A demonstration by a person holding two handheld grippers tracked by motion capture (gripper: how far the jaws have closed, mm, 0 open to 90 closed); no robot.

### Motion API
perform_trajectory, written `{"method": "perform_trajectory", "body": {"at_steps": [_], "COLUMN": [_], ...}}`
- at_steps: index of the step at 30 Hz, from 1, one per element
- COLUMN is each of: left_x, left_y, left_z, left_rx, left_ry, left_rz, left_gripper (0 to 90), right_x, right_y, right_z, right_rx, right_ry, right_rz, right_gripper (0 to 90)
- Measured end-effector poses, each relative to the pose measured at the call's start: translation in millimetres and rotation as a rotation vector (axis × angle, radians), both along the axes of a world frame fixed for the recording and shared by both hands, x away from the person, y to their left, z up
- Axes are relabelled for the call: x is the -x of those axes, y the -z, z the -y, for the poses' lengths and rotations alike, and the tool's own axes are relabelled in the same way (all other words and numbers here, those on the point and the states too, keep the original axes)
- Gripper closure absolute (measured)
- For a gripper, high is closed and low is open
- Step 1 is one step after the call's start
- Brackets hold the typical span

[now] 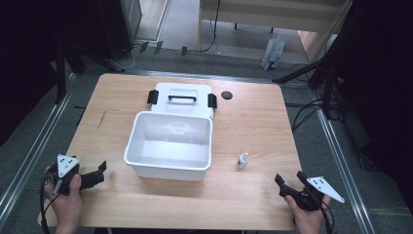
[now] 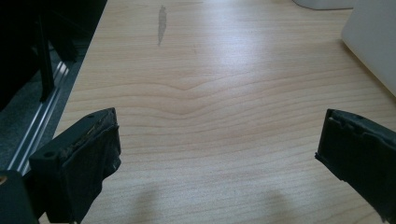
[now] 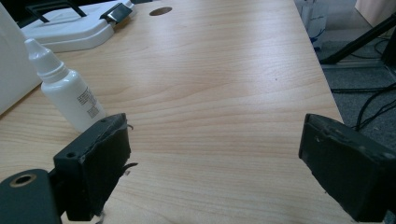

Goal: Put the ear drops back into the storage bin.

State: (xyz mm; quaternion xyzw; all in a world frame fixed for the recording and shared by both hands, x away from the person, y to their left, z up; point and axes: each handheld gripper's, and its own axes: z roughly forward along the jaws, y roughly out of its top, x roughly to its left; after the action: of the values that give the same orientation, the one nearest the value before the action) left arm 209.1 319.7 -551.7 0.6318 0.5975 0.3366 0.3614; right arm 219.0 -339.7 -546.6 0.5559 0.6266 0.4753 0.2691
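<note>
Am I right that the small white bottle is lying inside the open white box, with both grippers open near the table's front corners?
Not quite: the bottle is not in the box. It stands upright on the table, just to the right of the box, as the high view shows. The rest holds: the box is open, and the left gripper and right gripper are both open near the front corners.

Bare table (image 1: 253,126) separates bottle (image 1: 243,160) from box (image 1: 169,145).
</note>
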Motion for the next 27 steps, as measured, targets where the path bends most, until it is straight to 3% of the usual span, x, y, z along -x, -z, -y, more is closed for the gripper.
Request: {"method": "perform_trajectory", "body": {"at_steps": [7, 17, 18, 22, 23, 27], "left_x": [-0.5, -0.3, -0.5, -0.7, -0.7, -0.3], "left_y": [-0.2, -0.3, -0.2, -0.2, -0.2, -0.2], "left_z": [0.0, 0.4, 0.1, -0.3, -0.3, -0.7], "left_rx": [-0.002, -0.005, -0.002, 0.004, 0.004, 0.008], "left_ry": [0.002, 0.001, 0.002, 0.002, 0.002, 0.003], "left_rz": [-0.007, -0.003, -0.001, 0.001, 0.001, 0.004], "left_gripper": [0.3, 0.3, 0.3, 0.3, 0.3, 0.3], "right_x": [-1.0, -9.3, -12.8, -18.6, -21.8, -29.6], "right_y": [-0.1, -2.7, -5.7, -10.4, -12.5, -19.0], "right_z": [-1.0, -11.2, -14.2, -19.8, -23.4, -32.6], "right_rx": [0.008, 0.097, 0.12, 0.164, 0.208, 0.307], "right_ry": [-0.009, -0.069, -0.07, -0.093, -0.108, -0.154], "right_rz": [-0.009, -0.082, -0.117, -0.17, -0.201, -0.281], "right_gripper": [12.7, 17.0, 17.3, 18.3, 18.5, 18.9]}}
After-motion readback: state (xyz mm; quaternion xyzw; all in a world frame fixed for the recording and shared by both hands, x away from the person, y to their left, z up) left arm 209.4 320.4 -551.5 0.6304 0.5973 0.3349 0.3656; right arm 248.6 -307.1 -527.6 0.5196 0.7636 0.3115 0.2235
